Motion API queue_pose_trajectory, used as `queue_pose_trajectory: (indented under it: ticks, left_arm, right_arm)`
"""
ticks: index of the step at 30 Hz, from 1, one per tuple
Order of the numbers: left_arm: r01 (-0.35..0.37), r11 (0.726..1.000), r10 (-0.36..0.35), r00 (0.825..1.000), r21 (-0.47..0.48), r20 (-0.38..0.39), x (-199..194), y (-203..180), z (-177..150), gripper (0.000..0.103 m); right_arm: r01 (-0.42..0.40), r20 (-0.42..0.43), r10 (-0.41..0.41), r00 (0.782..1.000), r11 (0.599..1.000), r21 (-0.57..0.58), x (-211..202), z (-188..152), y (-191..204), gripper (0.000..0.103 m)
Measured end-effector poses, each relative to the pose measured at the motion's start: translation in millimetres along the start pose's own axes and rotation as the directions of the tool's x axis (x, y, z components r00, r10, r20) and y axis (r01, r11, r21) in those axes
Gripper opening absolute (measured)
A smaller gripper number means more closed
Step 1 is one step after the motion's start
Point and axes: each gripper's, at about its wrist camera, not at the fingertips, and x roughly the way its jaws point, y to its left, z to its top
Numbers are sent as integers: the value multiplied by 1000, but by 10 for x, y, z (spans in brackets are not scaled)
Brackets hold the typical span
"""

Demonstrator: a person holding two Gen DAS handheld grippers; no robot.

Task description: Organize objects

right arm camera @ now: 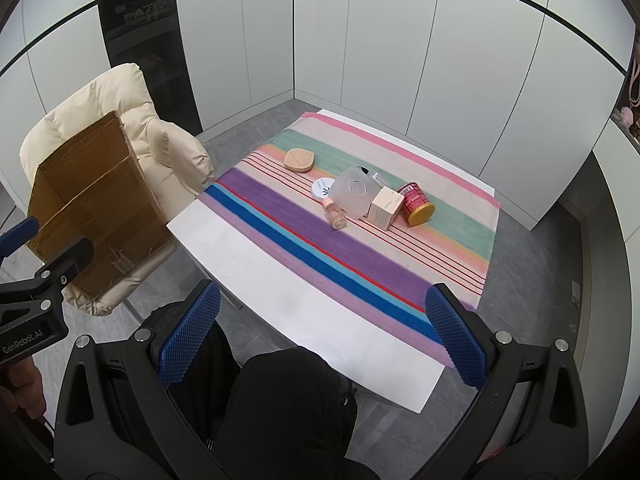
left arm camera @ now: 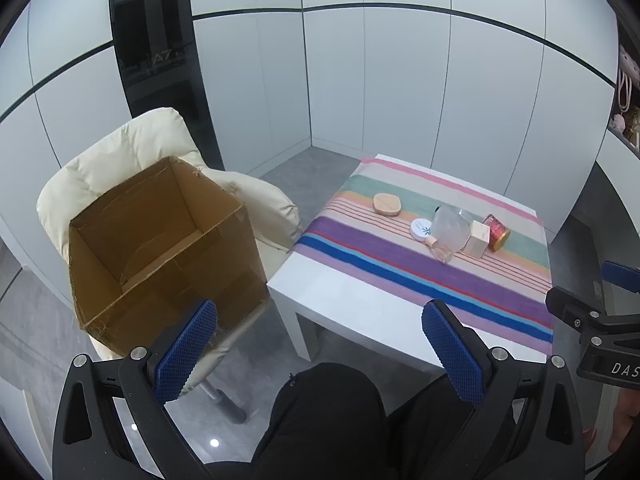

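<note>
While both my tongs hang above my lap, nothing is sorted yet, by my reckoning; the left gripper (left arm camera: 320,344) stands wide open and empty, and so does the right gripper (right arm camera: 324,336). Every item lies clustered on the striped cloth (right arm camera: 304,236) toward the far right corner of the white table (right arm camera: 256,264): the wooden compact (right arm camera: 299,160), the white round tin (right arm camera: 323,189), the small pink bottle (right arm camera: 335,214), the clear flask (right arm camera: 356,191), the cream carton (right arm camera: 385,207) and the red jar (right arm camera: 416,204), tipped on its side. The cardboard box (left arm camera: 160,240) sits on the cream chair (left arm camera: 132,140) off the table's left edge; as far as I can see, it holds none of them; all six remain.
</note>
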Motion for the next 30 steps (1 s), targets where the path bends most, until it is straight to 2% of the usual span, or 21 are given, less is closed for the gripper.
queue_pose_trajectory:
  ticks: [30]
  left_arm:
    - [12, 1000, -12, 1000, -6, -11, 26, 0, -7, 103]
  right_arm:
    - [-1, -2, 1, 1000, 1000, 0, 23, 13, -14, 103]
